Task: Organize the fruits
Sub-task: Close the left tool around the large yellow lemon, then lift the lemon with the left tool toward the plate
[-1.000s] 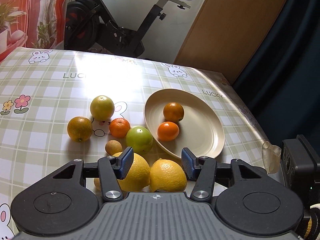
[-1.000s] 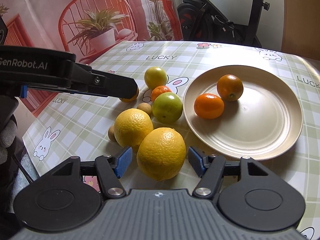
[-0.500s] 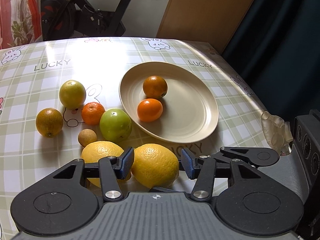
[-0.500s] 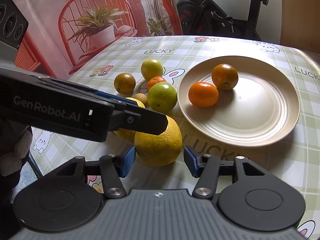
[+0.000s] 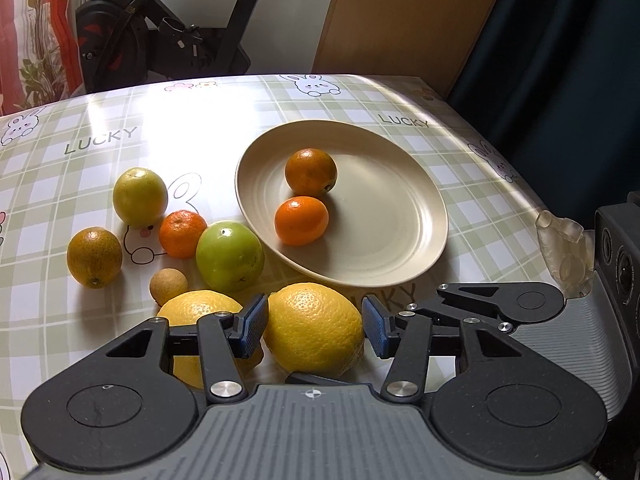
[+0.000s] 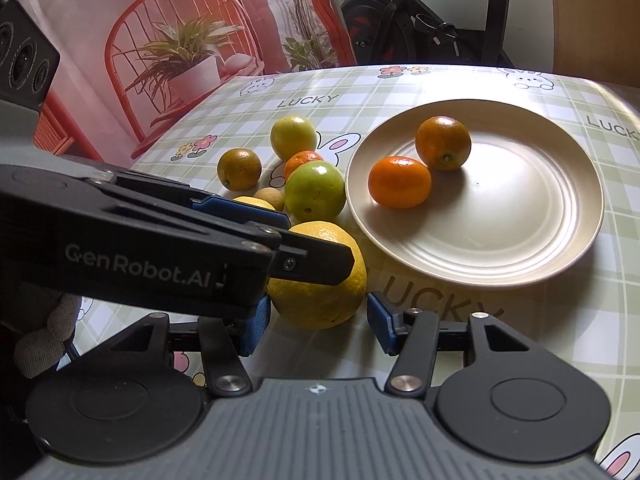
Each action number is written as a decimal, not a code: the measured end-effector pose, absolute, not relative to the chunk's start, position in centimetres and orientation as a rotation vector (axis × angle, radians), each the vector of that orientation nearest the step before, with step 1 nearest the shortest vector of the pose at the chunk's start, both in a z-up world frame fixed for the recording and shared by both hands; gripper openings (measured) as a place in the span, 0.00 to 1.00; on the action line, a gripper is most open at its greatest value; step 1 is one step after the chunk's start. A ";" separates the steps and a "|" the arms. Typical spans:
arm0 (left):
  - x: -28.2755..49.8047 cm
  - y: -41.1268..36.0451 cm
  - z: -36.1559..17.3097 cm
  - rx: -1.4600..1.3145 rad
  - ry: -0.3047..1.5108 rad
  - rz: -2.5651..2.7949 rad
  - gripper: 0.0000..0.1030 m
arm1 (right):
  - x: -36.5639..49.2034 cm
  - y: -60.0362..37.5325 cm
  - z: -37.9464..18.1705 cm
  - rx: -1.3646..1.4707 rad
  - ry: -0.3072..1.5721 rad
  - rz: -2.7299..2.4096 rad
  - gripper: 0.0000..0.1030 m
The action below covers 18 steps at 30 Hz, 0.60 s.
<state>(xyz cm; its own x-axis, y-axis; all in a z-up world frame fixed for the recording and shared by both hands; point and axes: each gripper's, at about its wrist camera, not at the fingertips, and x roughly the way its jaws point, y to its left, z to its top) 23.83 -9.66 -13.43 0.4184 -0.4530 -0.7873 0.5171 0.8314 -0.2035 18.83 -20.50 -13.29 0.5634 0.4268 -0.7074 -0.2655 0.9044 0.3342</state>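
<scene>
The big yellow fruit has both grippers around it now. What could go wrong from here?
1. Both the left gripper and the right gripper straddle the same big yellow fruit; the fingers may collide or pull against each other.
2. The fruit is round, so it could slip out and roll.
3. The second yellow fruit and the green fruit lie close by, near the plate; a finger might knock them.

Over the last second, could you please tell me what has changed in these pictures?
The left tongs swung from straddling both large yellow citrus fruits onto the nearer large yellow citrus, which the right tongs also bracket, their jaws narrower than before. The beige plate, its two oranges and the other fruits stayed put.
</scene>
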 end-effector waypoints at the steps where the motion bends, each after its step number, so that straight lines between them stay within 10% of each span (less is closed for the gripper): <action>1: 23.8 -9.7 -13.5 0.073 0.963 -0.610 0.52 | 18.9 -20.2 -13.2 0.181 0.881 0.411 0.55; 18: 24.3 -10.3 -14.4 -0.030 1.038 -0.656 0.57 | 17.3 -21.9 -13.2 0.179 0.880 0.384 0.52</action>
<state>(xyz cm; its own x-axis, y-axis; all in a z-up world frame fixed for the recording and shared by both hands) 24.34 -10.33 -14.45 0.3362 -0.5165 -0.7875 0.4889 0.8104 -0.3228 17.34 -21.93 -13.20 0.5747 0.3987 -0.7147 -0.2533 0.9171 0.3079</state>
